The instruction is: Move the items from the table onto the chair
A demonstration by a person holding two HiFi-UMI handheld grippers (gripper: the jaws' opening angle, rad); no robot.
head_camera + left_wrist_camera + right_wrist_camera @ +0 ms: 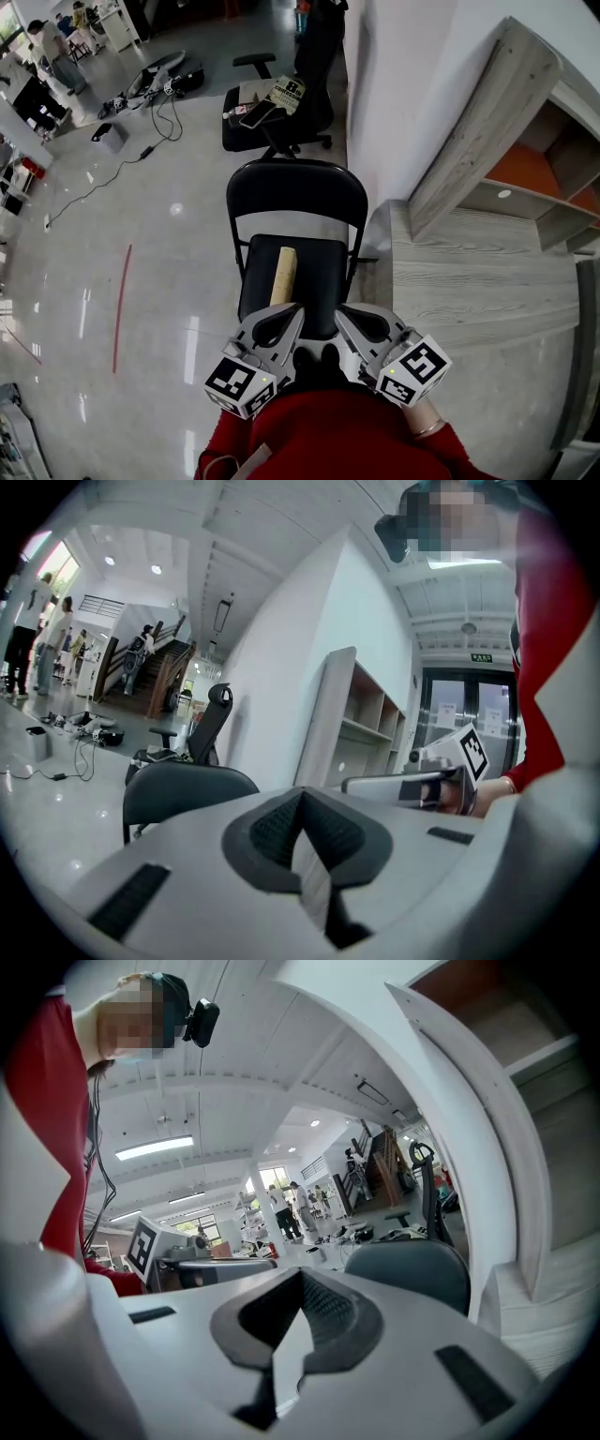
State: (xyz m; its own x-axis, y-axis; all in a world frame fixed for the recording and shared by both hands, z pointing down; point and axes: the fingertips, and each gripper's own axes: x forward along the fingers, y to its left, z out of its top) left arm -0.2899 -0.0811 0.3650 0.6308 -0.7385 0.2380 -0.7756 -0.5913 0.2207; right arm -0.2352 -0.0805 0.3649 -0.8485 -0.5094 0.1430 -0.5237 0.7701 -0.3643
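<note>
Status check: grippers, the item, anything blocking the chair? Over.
Left gripper shut, empty; right gripper shut, empty. Wooden block lying on the chair seat. Nothing between grippers and chair.

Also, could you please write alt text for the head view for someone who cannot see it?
A pale wooden block lies on the seat of a black folding chair. Below it, the left gripper and right gripper sit side by side, both shut and empty; a grey wood-grain table stands at right.
</note>
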